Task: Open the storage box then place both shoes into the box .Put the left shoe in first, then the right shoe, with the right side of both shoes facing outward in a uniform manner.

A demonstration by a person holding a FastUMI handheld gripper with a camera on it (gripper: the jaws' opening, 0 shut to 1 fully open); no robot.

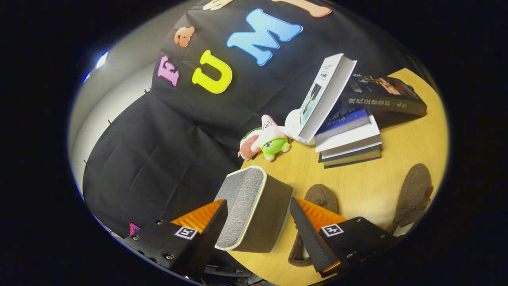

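Two shoes (317, 198) beyond the tongs (258, 222), storage box (254, 210) between wide-spread fingers, untouched

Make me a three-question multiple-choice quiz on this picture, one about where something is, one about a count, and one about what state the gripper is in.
1. Where does the grey storage box sit?
A. between the gripper's fingers
B. on top of the book stack
C. beyond the plush toy

2. How many brown shoes lie on the table?
A. one
B. two
C. three

3. How do the fingers of the gripper stand?
A. pressed together with nothing between them
B. spread apart, one on each side of the box
C. closed on a shoe

Answers: 1 A, the box fills the gap between the two fingers at the table's edge. 2 B, one shoe lies just behind the right finger and a second shoe farther right. 3 B, the fingers flank the box, and whether they press on it cannot be told.
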